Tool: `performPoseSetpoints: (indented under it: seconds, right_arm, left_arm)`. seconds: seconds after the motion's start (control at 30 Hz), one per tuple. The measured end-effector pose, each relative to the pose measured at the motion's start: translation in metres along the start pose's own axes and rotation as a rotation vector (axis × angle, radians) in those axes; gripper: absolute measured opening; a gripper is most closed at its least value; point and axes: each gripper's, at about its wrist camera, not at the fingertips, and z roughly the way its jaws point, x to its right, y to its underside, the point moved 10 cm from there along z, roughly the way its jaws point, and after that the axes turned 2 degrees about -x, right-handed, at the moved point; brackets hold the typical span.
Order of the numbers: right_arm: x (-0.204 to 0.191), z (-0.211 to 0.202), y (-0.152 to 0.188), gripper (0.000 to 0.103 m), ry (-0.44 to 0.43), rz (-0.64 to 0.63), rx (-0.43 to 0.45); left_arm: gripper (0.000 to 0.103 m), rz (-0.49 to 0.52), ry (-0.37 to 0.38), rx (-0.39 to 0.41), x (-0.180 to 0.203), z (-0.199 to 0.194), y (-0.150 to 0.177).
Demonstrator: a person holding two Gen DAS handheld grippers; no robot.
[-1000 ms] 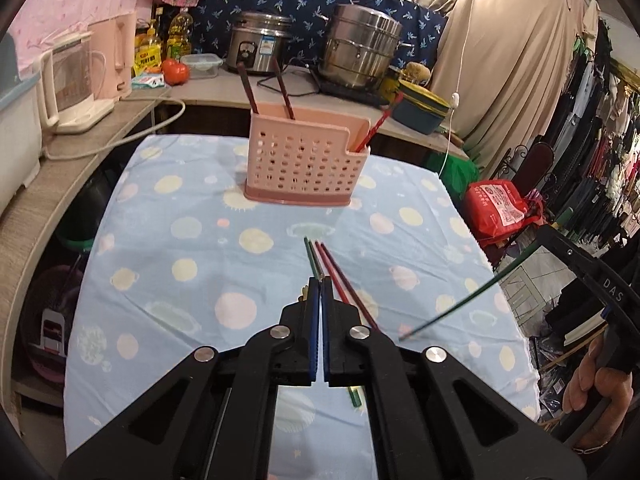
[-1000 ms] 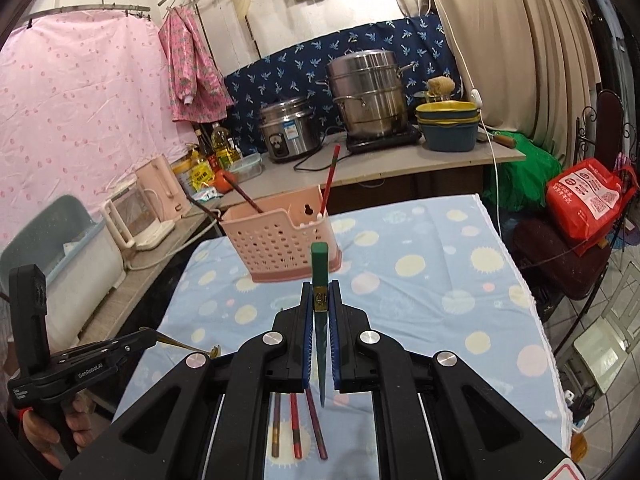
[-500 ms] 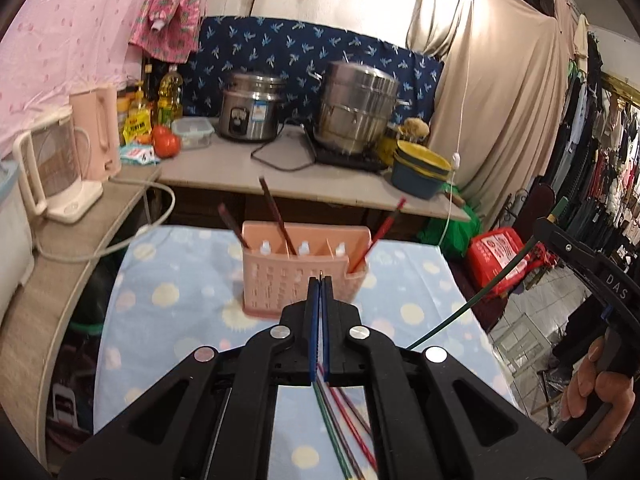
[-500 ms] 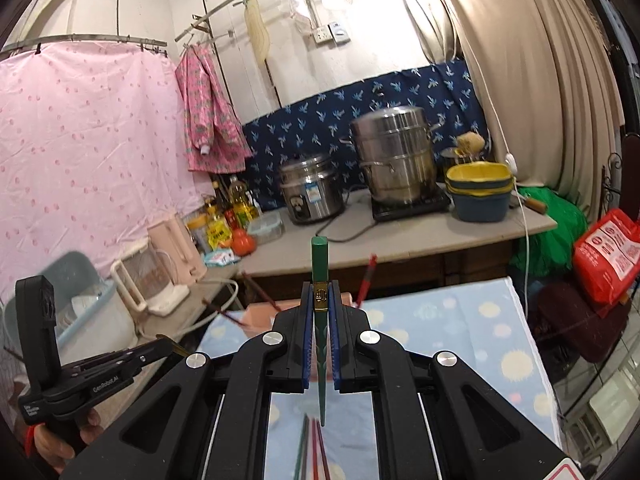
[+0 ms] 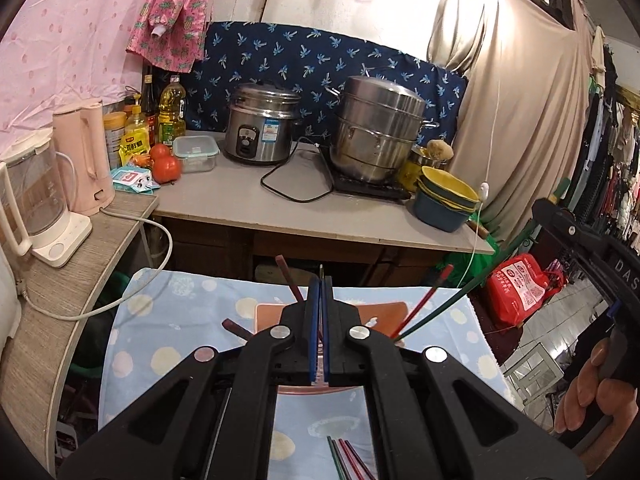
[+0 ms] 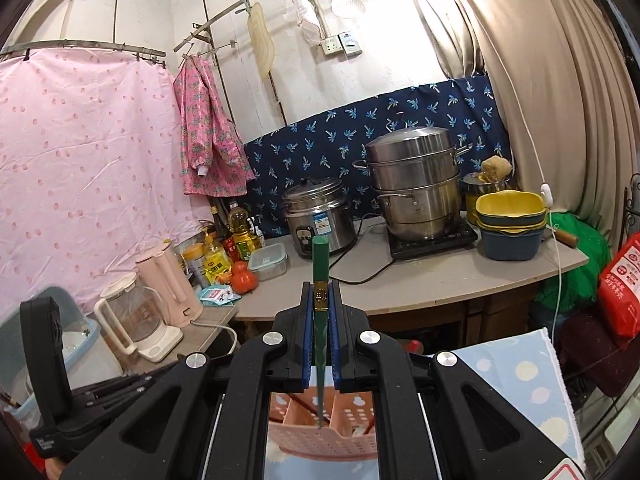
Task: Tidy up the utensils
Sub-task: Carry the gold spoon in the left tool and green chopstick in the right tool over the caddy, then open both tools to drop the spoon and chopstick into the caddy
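Both grippers have risen and gone forward since a second ago: the pink basket [image 5: 384,312] sat well ahead on the table then, now it is right under the tips, mostly hidden behind the left gripper [image 5: 319,280]. Loose chopsticks [image 5: 344,458] on the blue spotted cloth [image 5: 168,320] have slid to the bottom edge of the left view.

Right gripper [image 6: 320,292] is pinched narrow on a green chopstick [image 6: 320,264], thick end up, thin tip pointing down into a basket compartment, as seen from the right wrist. It is held upright, probably so it can drop straight in. From the left view the same stick slants across toward the basket beside a red chopstick [image 5: 428,300] already standing there, and a hand [image 5: 588,396] grips the right handle at the far right edge.

Left gripper's jaws are fully closed; something thin and metallic pokes out at the tips, cannot tell what. Both point forward and somewhat down over the basket. Dark red sticks lean in its left side.
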Motion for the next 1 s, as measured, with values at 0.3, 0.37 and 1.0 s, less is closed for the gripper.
performPoseSetpoints:
  seconds: [0.3,0.37,1.0]
  right_arm:
    - [-0.002,0.040,0.007,0.007,-0.009,0.011,-0.029]
    - [-0.002,0.039,0.002,0.007,-0.015,0.017,-0.017]
    - [0.001,0.055,0.032,0.034,0.011,0.003,-0.058]
  left_arm:
    - [0.000,-0.027,0.006,-0.022,-0.016,0.027,-0.001]
    - [0.000,-0.020,0.006,-0.008,-0.016,0.026,-0.008]
    - [0.004,-0.054,-0.019,-0.039,-0.027,0.049,0.003]
